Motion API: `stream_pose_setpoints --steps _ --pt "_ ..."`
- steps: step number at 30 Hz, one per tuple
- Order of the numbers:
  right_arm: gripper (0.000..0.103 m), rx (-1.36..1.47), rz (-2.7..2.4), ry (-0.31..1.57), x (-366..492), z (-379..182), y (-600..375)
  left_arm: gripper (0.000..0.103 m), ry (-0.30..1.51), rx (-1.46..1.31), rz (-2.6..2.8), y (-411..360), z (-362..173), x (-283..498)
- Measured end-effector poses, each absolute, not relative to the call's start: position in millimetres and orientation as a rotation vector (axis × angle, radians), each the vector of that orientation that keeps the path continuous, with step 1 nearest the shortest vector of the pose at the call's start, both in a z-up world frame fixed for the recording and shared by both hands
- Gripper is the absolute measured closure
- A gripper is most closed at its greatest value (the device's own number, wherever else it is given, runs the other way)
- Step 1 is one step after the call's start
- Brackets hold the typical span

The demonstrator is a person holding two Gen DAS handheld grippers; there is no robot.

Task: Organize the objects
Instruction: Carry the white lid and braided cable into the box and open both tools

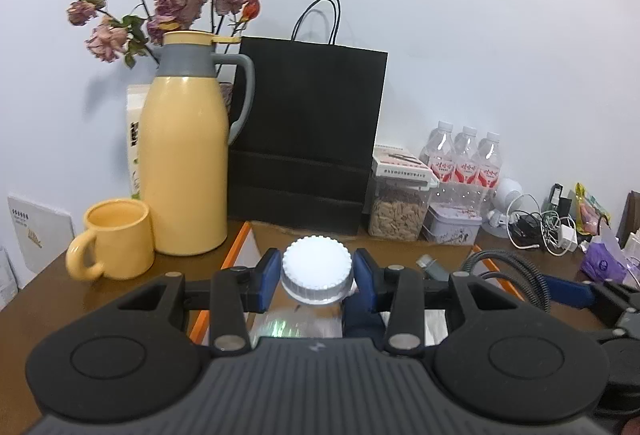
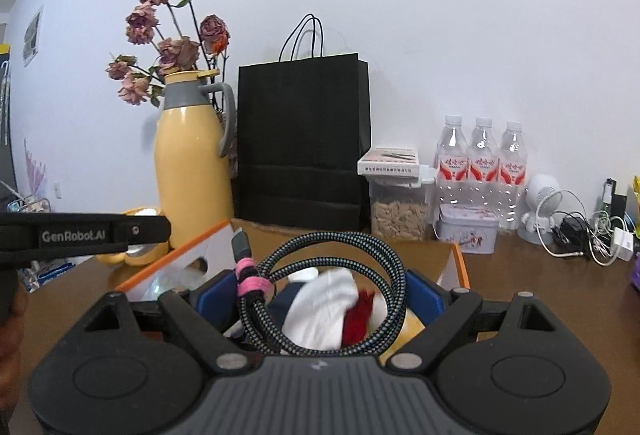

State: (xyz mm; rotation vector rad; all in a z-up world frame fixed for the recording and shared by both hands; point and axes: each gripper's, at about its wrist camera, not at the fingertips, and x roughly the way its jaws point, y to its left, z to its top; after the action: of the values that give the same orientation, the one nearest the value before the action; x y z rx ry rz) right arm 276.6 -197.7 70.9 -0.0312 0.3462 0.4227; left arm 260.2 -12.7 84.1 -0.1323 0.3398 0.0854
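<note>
**Two items lifted over the box, ready to be set on the bench**

Nearest in the left wrist view, the left claw [image 1: 317, 277] is clamped on a clear bottle [image 1: 312, 319] just under its white ribbed cap [image 1: 317, 267]; both blue pads press the neck. In the right wrist view, the right claw [image 2: 320, 295] stands wide, and a coiled braided cable [image 2: 332, 287] with a pink strap lies between its fingers. The coil seems to be carried by them, though I cannot tell if the pads really press it.

Below both claws is an open cardboard box [image 2: 180, 255] with orange edges, holding white and red cloth [image 2: 328, 303]. Both items hang over this box.

To do this step well, I think each hand should lift straight until the bottle and the cable are free from the box walls, keep the bottle upright, and keep the coil from swinging into the left claw.

Farther away, on the left, a yellow mug [image 1: 116, 239] and a yellow thermos jug [image 1: 186, 159] stand on the bench [image 1: 52, 295]. A black paper bag [image 1: 308, 139] leans at the wall, with water bottles [image 1: 466, 159] to the right. Free places should be chosen away from these.
</note>
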Motion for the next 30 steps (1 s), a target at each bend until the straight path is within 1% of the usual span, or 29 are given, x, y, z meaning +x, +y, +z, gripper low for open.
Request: stream_pose_setpoints --steps 6,12,22,23,24,25,26,27,30 --pt "0.014 -0.027 0.375 0.394 318.1 64.1 -179.2 0.062 0.347 -0.134 0.121 -10.8 83.7 295.7" --pt "0.014 -0.021 0.336 0.421 349.1 52.4 -175.3 0.062 0.391 -0.122 0.132 -15.6 64.3 323.1" --pt "0.014 -0.024 0.351 0.465 356.5 37.7 -179.1 0.062 0.409 -0.092 0.133 -17.9 53.5 330.2" --pt "0.013 -0.031 0.354 0.474 356.7 36.7 -178.9 0.052 0.411 -0.086 0.134 -18.6 53.2 330.3" --pt "0.013 -0.036 0.356 0.487 357.3 35.6 -178.9 0.022 0.416 -0.083 0.130 -18.9 52.8 330.8" --pt "0.013 -0.037 0.355 0.496 357.7 35.1 -179.3 0.007 0.414 -0.088 0.127 -18.0 52.6 330.6" --pt "0.008 -0.037 0.351 0.505 358.3 35.0 -180.1 0.000 0.403 -0.093 0.130 -17.2 52.4 329.4" --pt "0.000 -0.037 0.343 0.510 358.1 35.2 -181.2 0.000 0.396 -0.093 0.136 -17.1 52.4 328.2" --pt "0.000 -0.033 0.337 0.499 354.4 37.9 -184.7 0.000 0.409 -0.100 0.147 -16.3 52.3 329.0"
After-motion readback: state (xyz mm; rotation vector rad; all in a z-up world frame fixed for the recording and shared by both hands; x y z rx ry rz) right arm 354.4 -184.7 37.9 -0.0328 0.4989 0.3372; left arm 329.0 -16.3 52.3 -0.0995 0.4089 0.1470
